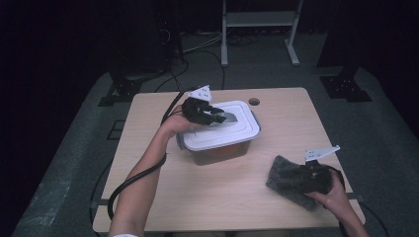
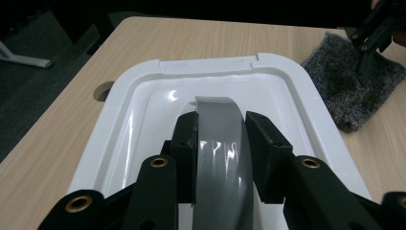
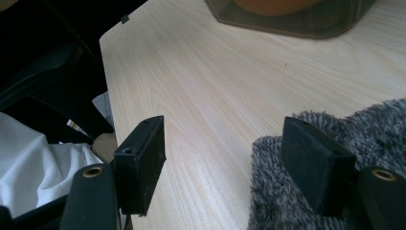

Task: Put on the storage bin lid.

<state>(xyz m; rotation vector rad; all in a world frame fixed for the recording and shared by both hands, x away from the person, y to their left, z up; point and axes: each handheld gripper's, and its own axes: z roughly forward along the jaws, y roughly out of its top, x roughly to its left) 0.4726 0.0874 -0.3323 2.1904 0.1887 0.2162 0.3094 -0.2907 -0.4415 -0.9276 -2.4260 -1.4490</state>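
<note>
A clear container (image 1: 217,153) with something orange inside stands mid-table under a white lid (image 1: 237,136). My left gripper (image 1: 220,118) is shut on the lid's grey handle (image 1: 230,117). In the left gripper view the black pads (image 2: 184,143) press both sides of that grey handle (image 2: 220,148) above the lid (image 2: 143,105). At the front right, my right gripper (image 1: 296,175) hangs open over a grey fuzzy cloth (image 1: 281,170). In the right gripper view the right gripper (image 3: 225,158) has one pad over the cloth (image 3: 383,124) and the other over bare wood.
The wooden table (image 1: 276,113) has a round cable hole (image 1: 254,101) behind the container. A black cable trails from my left gripper off the table's front left. A metal frame (image 1: 259,19) and dark stands are on the floor beyond. The container base (image 3: 297,24) is far from my right gripper.
</note>
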